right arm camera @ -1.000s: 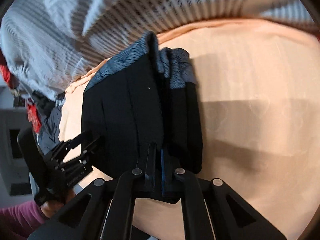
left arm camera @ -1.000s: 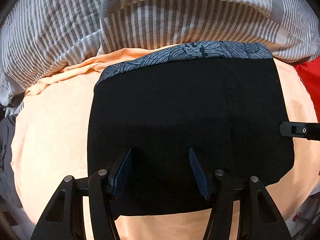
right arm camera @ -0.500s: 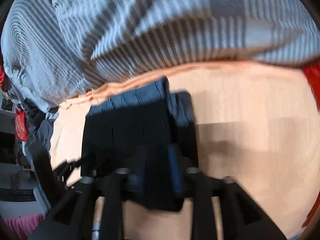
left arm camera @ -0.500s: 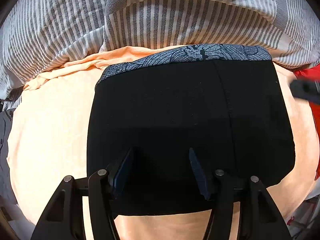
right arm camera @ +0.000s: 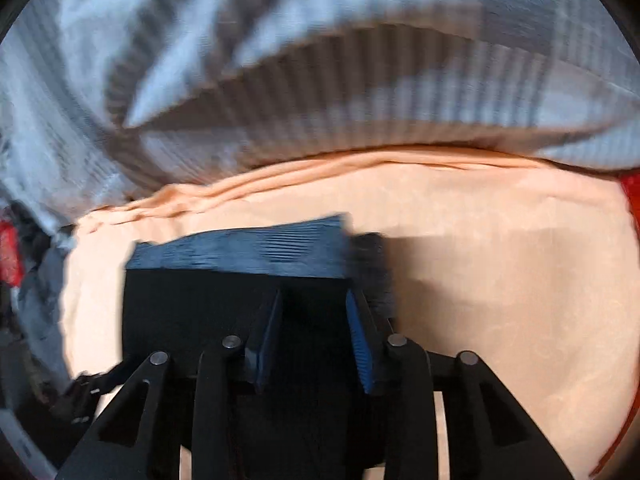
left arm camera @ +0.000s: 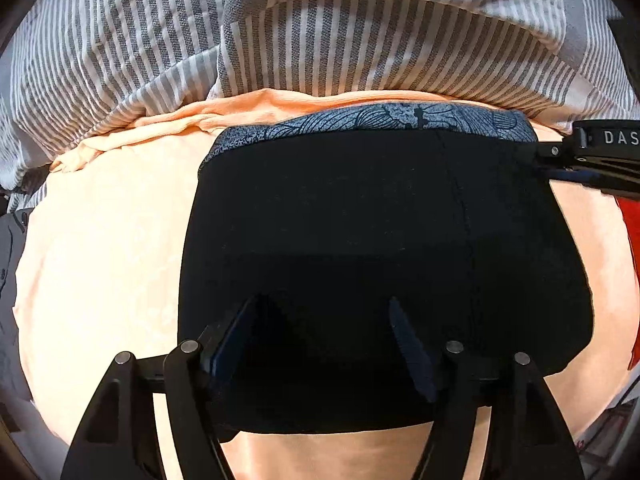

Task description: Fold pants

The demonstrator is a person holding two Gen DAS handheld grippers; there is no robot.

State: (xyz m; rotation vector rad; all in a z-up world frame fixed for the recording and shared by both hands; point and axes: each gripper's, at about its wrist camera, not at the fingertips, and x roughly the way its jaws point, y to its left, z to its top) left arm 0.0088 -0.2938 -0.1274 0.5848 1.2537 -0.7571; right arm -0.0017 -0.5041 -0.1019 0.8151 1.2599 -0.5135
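The black pants [left arm camera: 380, 248] lie folded into a compact rectangle on the peach bed sheet [left arm camera: 104, 248], with a blue-grey patterned band [left arm camera: 384, 124] along the far edge. My left gripper [left arm camera: 324, 320] is open and empty, its fingers over the near edge of the fold. My right gripper [right arm camera: 314, 312] is open and empty over the pants [right arm camera: 192, 304], in a motion-blurred view. It also shows in the left wrist view [left arm camera: 592, 156] at the fold's far right corner.
A grey and white striped blanket [left arm camera: 320, 28] is bunched along the far side of the bed. Red fabric [left arm camera: 632, 224] lies at the right edge. Dark clothing [right arm camera: 32, 288] sits off the bed's left side.
My right gripper has let go of the pants' right edge and opened. It swung from the near right side toward the far right corner. The left gripper has stayed open in place.
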